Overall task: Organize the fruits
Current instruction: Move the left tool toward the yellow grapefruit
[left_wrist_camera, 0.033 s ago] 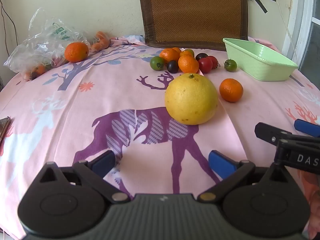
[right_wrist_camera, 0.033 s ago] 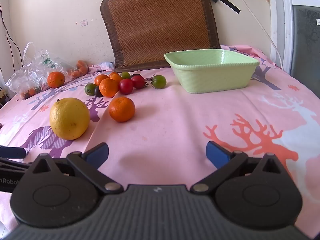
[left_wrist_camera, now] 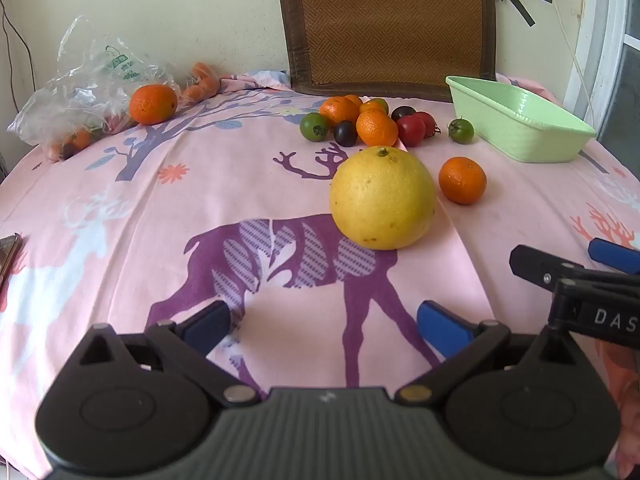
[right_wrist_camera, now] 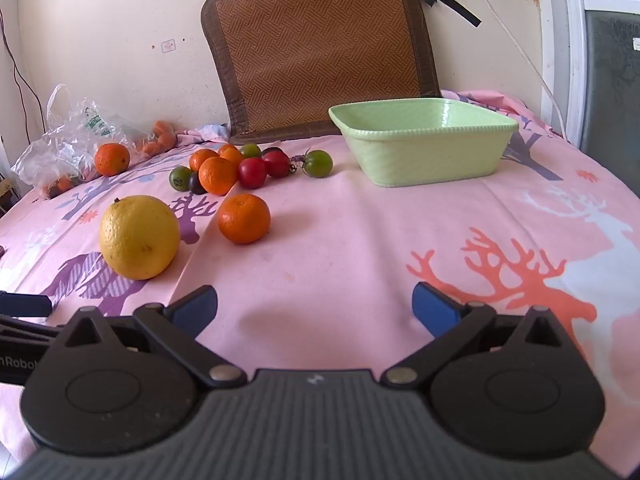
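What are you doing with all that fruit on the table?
Sorting hasn't started. A person holds the left gripper and the right gripper, both open and empty, above the pink tablecloth. The big yellow citrus, a loose orange and the pile of oranges and tomatoes lie outside the empty green basket.

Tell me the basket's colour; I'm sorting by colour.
Pale green basket, plain, clearest in the right wrist view.

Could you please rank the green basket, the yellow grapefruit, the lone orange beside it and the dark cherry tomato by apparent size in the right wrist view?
1. green basket
2. yellow grapefruit
3. lone orange
4. dark cherry tomato

The basket sits farther back yet looks largest.
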The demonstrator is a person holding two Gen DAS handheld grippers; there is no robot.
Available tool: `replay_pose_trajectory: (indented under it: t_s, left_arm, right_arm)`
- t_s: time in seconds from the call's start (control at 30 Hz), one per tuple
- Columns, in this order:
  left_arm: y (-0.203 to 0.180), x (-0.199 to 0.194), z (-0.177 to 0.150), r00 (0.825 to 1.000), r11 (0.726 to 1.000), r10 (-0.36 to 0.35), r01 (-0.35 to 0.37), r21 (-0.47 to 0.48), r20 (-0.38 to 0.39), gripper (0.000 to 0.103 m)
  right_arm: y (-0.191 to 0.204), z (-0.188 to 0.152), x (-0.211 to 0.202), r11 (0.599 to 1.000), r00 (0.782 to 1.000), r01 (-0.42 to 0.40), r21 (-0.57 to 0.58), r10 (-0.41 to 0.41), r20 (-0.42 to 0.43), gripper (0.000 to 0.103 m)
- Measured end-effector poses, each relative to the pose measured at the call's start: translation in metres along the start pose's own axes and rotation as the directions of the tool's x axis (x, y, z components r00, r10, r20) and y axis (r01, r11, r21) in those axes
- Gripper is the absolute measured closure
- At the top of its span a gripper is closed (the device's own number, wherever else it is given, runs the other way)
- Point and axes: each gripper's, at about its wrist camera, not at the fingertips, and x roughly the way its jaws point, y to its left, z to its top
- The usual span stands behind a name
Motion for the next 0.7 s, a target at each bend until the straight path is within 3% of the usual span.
replay_pose_trajectory:
  t_s: [0.4,0.7]
  left_arm:
    - [0.001,0.000,-0.001,1.000,1.000,-0.004,0.004,0.008,0.010,0.000]
    - [0.012,-0.009,-0.012,0.996,0.995,-0.075,0.071,0.072,0.053,0.000]
  right_arm:
    - [0.001,0.001,-0.002,1.000,1.000,0.004,-0.009,-0.004,-0.005,0.000]
    - [0.008,-0.002,0.001,0.991,0.999,0.021,-0.129,-0.025,-0.032,0.000]
